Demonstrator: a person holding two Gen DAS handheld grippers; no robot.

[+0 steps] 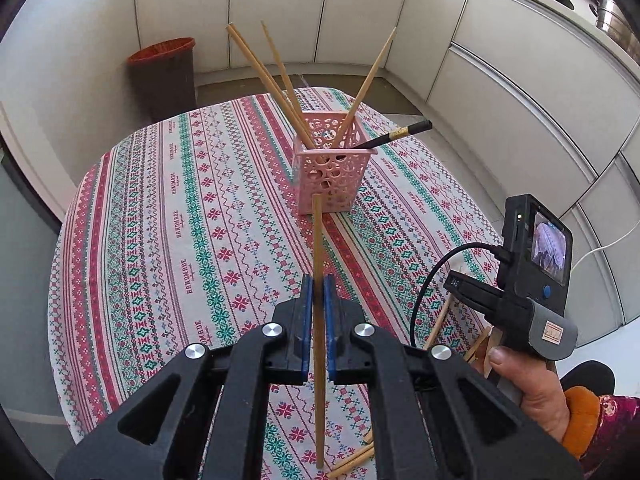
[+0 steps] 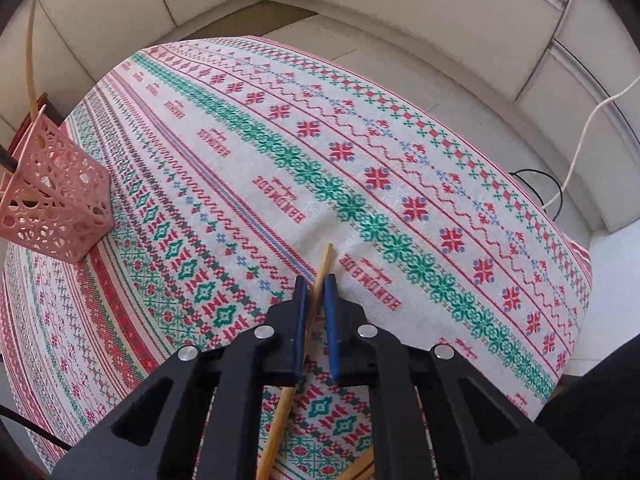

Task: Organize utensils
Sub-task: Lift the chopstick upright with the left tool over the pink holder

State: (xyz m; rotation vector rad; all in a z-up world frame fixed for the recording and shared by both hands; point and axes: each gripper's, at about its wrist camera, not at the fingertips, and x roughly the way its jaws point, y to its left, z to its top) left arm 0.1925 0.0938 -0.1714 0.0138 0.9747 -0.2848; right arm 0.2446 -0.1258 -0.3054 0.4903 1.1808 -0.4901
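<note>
1. On the patterned tablecloth [image 1: 160, 208], a pink perforated basket [image 1: 328, 176] stands near the middle, holding three wooden chopsticks and one black chopstick [image 1: 396, 136].
2. Left gripper [image 1: 318, 292] pinches a wooden chopstick [image 1: 318, 240] aimed toward the basket.
3. Right gripper [image 2: 316, 292] straddles another chopstick [image 2: 323, 264] on the cloth; whether its pads grip it I cannot tell.
4. Loose chopsticks [image 1: 352, 460] lie at the near edge.

basket [image 1: 328, 176]: pink | tablecloth [image 1: 180, 220]: red-green cross-stitch bands | bin [image 1: 164, 76]: grey, orange rim
</note>
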